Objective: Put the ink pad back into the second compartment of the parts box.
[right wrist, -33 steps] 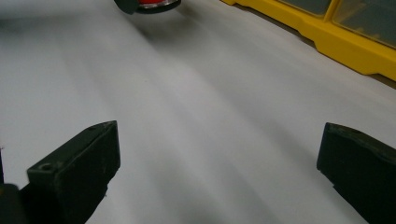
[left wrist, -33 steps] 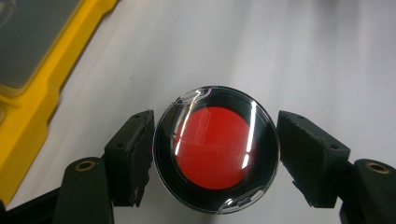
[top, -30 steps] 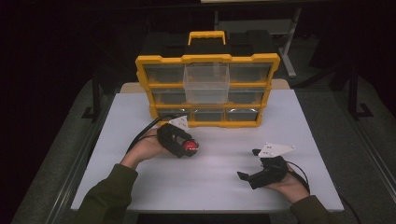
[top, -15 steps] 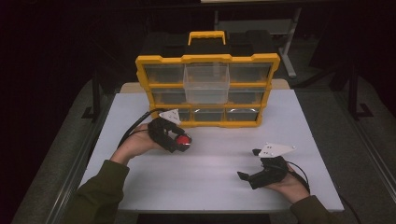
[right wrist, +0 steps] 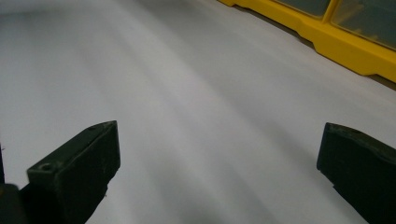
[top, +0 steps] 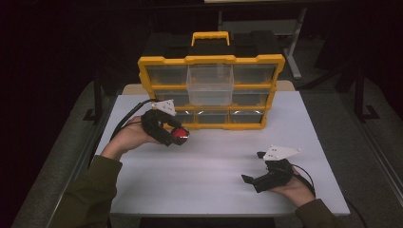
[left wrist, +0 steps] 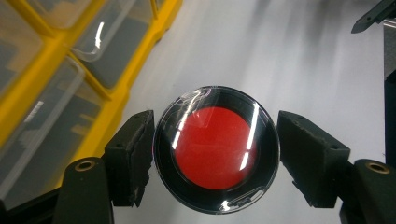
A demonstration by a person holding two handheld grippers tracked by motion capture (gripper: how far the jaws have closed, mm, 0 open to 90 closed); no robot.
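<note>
left gripper (top: 177, 136) clamped on a round red-faced disc (top: 180, 135) with a black rim and clear cover, held above the white table (top: 209, 166), left of centre, just in front of the lowest row of drawers. in the left gripper view, both black pads pressed against opposite sides of the disc (left wrist: 216, 148), red face toward the camera, table surface below and the yellow edge of the organizer (left wrist: 116, 88) slanting off to the left. yellow drawer organizer (top: 211, 90) upright at the far middle of the table, black handle on top, one clear drawer (top: 210, 84) pulled out in the middle column. right gripper (top: 252, 179) low at the near right, resting on or just over the table, well apart from the disc, jaws spread wide with nothing between them. in the right gripper view, two black pads (right wrist: 77, 163) far apart over bare white surface, yellow base of the organizer (right wrist: 336, 44) across the top right corner. green sleeves (top: 85, 194) entering from the near edge.
</note>
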